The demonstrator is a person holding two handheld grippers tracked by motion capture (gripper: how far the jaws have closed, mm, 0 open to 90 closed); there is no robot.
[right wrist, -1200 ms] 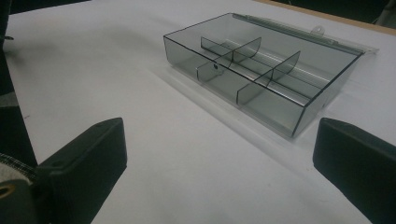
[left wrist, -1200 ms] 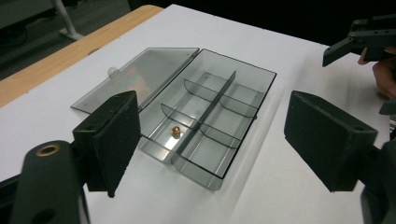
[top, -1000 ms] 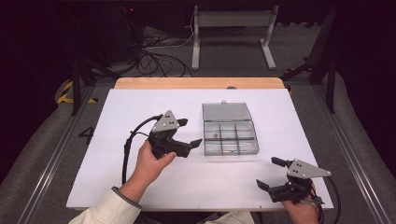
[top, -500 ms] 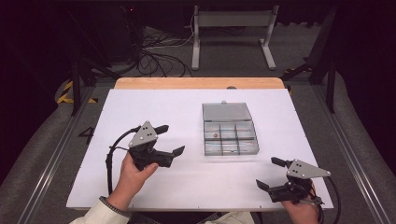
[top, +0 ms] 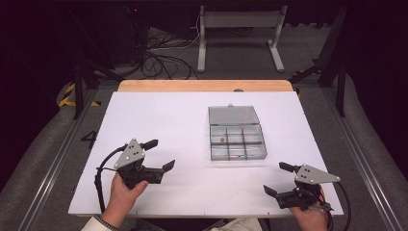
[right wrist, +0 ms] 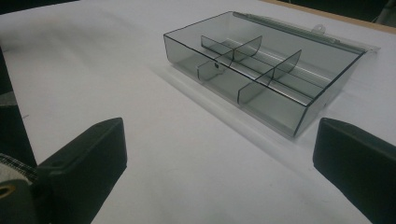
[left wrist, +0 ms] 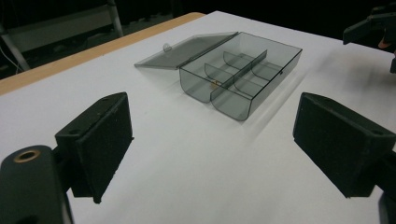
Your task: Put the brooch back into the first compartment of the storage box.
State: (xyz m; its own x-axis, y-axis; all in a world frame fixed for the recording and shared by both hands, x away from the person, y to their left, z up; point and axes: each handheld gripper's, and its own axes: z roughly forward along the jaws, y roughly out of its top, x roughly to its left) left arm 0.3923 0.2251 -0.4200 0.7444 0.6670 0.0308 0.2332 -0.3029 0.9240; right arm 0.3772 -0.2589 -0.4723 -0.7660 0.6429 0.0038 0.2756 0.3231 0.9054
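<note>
Smoke-grey clear plastic forms the compartment box (top: 237, 142), which is set on the white surface (top: 159, 120) a little toward two o'clock of the surface's middle. Its lid (top: 233, 115) is laid open and flat at the twelve o'clock side, and the tray is split by dividers into six cells. A small brownish item (top: 222, 139) is seen in the cell at the tray's ten o'clock corner; what it is cannot be told.

The left hand-held gripper (top: 160, 156) is held at about eight o'clock from the box, well apart from it, with its jaws spread wide and nothing between them. In the left gripper view the box (left wrist: 240, 73) is seen ahead, between and beyond the two black pads (left wrist: 100, 140).

The right hand-held gripper (top: 278, 179) is held at about five o'clock from the box, near the surface's front edge, its jaws likewise spread wide and empty. In the right gripper view the box (right wrist: 261, 70) is seen near, ahead of the parted jaws, untouched.
</note>
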